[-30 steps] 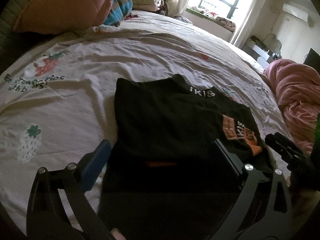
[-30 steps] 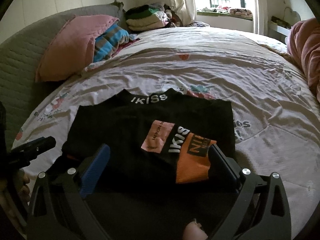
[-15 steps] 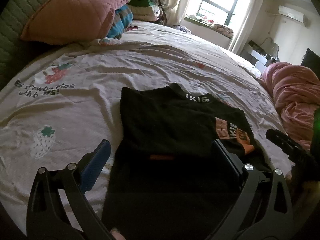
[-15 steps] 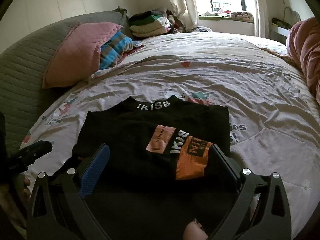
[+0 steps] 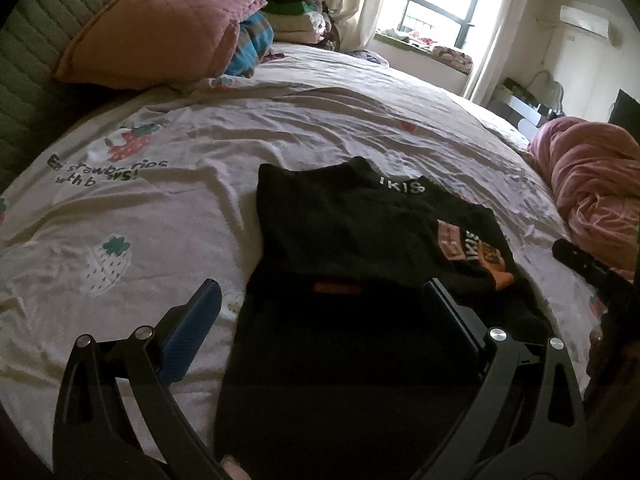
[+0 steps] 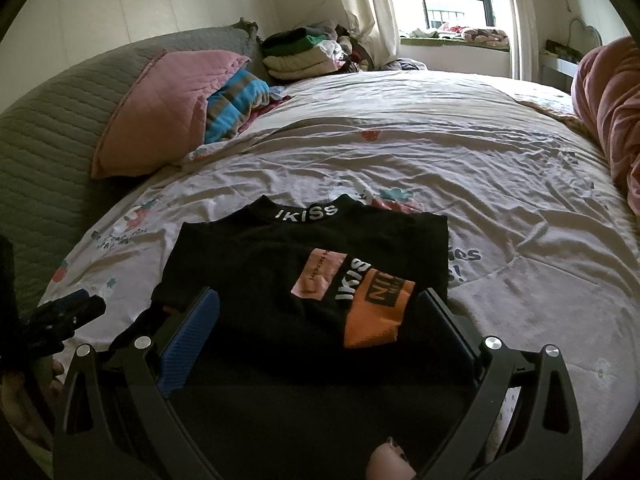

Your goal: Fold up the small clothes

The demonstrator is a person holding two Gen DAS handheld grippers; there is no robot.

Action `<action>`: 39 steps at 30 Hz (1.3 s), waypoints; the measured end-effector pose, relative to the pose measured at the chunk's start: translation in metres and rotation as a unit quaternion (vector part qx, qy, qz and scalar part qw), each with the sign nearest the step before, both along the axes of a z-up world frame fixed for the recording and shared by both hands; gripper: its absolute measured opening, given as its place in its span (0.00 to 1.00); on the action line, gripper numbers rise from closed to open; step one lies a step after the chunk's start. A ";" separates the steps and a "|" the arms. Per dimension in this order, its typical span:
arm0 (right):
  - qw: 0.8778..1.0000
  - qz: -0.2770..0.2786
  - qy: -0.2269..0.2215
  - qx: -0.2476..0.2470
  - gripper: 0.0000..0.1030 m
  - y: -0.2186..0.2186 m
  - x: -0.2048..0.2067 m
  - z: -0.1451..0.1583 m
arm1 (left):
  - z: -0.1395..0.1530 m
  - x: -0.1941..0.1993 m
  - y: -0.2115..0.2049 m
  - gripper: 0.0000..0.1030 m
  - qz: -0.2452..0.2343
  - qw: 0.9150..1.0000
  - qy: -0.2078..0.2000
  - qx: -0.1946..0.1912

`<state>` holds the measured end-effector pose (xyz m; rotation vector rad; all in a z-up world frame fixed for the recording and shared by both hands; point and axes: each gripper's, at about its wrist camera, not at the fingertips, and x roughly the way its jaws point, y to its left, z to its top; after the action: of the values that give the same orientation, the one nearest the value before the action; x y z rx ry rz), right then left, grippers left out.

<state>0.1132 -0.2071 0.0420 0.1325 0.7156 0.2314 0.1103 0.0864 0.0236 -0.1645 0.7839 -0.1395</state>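
Observation:
A small black garment (image 5: 352, 240) (image 6: 280, 264) with white "IKISS" collar lettering lies on the bed, its sleeves folded in over the body; one sleeve shows pink and orange patches (image 6: 360, 296). My left gripper (image 5: 320, 300) hovers open above the garment's near left part, nothing between its fingers. My right gripper (image 6: 320, 308) hovers open above the near right part, straddling the patched sleeve without holding it. Each gripper's tip shows at the edge of the other's view, the right gripper (image 5: 588, 268) and the left gripper (image 6: 68, 312).
The bed sheet (image 6: 460, 168) has strawberry prints and wrinkles. A pink pillow (image 5: 160, 28) and a striped blanket (image 6: 236, 104) lie at the headboard, with stacked folded clothes (image 6: 300, 56) behind. A pink duvet (image 5: 592, 176) is bunched at the right.
Both grippers have drawn back and up from the garment, so more of the bed shows. The garment lies as before. Both stay open.

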 end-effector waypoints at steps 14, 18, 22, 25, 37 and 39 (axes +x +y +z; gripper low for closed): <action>1.000 0.018 -0.001 -0.010 0.95 -0.007 -0.028 0.005 | -0.002 -0.030 -0.012 0.91 0.000 1.000 0.010 0.017; 1.000 0.025 0.003 -0.013 0.95 -0.007 -0.036 0.003 | -0.001 -0.037 -0.015 0.91 0.000 1.000 0.012 0.023; 0.999 0.032 0.007 -0.017 0.95 -0.008 -0.044 0.001 | 0.000 -0.043 -0.016 0.91 0.002 1.000 0.014 0.027; 0.999 0.039 0.011 -0.020 0.95 -0.007 -0.050 0.000 | 0.000 -0.047 -0.015 0.91 0.005 0.999 0.016 0.028; 0.998 0.054 0.018 -0.024 0.95 -0.010 -0.074 -0.006 | 0.003 -0.069 0.006 0.91 0.024 0.999 0.031 0.017; 0.998 0.055 0.018 -0.025 0.95 -0.013 -0.078 -0.006 | 0.005 -0.073 0.012 0.91 0.031 0.999 0.032 0.016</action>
<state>0.0347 -0.2200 0.0361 0.0498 0.7640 0.3172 0.0374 0.0987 0.0282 -0.1631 0.8443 -0.0626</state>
